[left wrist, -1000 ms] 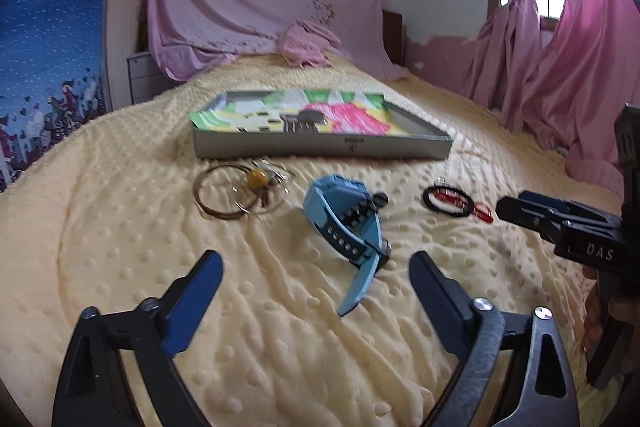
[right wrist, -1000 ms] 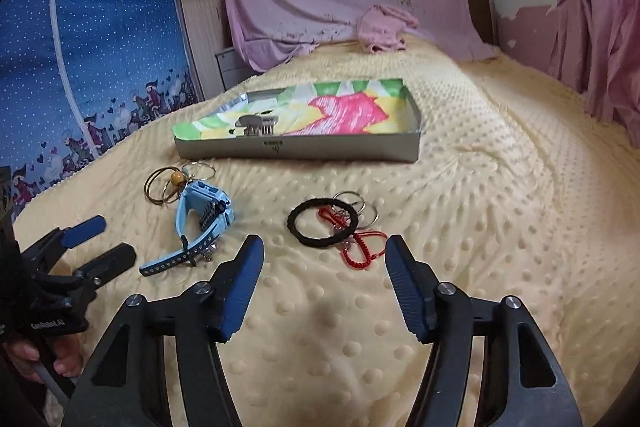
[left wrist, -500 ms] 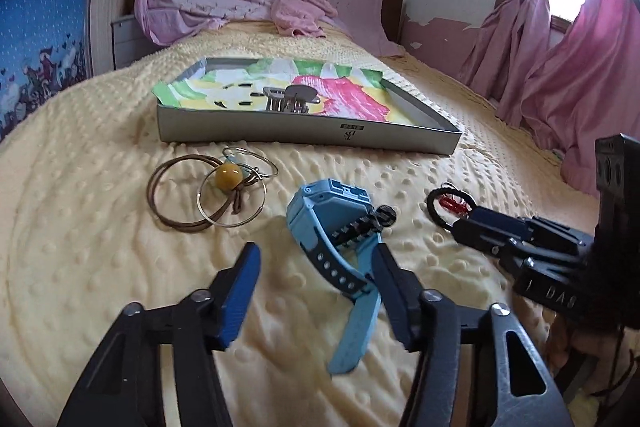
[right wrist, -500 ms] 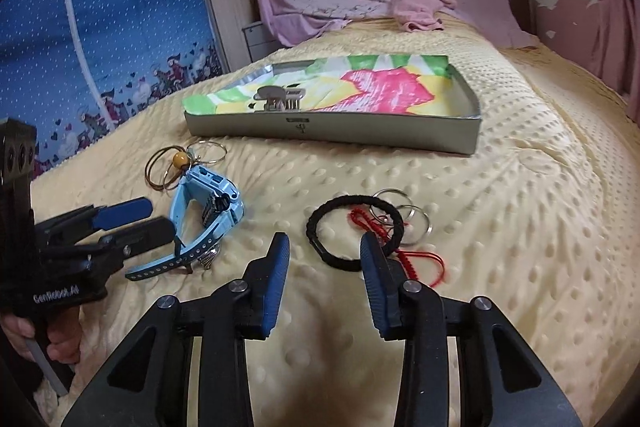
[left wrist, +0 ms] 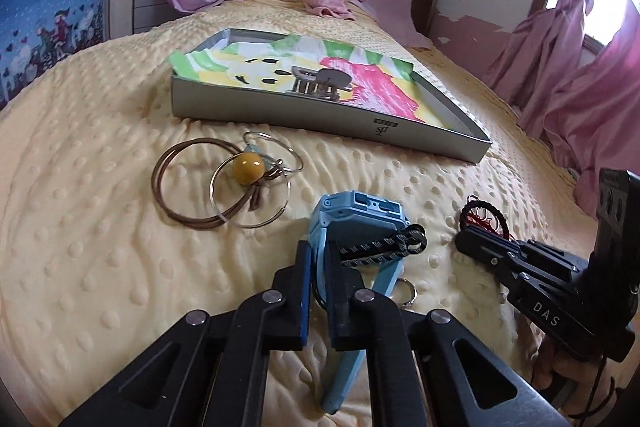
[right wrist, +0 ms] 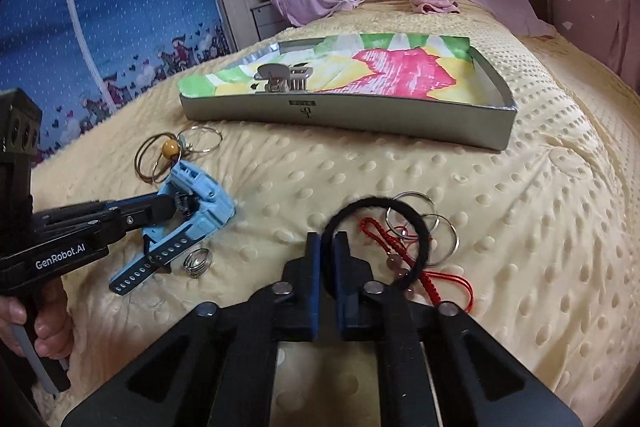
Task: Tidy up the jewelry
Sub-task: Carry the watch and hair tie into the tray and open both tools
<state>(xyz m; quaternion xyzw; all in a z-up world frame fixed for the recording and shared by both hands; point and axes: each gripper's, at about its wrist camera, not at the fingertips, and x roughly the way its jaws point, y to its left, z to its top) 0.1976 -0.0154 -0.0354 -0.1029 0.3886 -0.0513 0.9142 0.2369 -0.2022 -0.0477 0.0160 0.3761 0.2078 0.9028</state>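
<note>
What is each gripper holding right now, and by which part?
The left gripper pinches the blue watch by its strap beside the case. The right gripper pinches the black hair band at its near rim.

- The left gripper [left wrist: 317,269] is black plastic. Its two flat fingers [left wrist: 301,291] have blue on the inside.
- Round silver screws [left wrist: 272,295] sit on top of its arms.
- Behind the screws, the arms have holes shaped like triangles.
- The right gripper [right wrist: 326,255] looks the same: black, with blue inside and silver screws [right wrist: 373,287].
- From the side, the left gripper has white letters, "GenRobot.AI". The right one says "DAS".
- Each has a black block at the back with small round holes.
</note>
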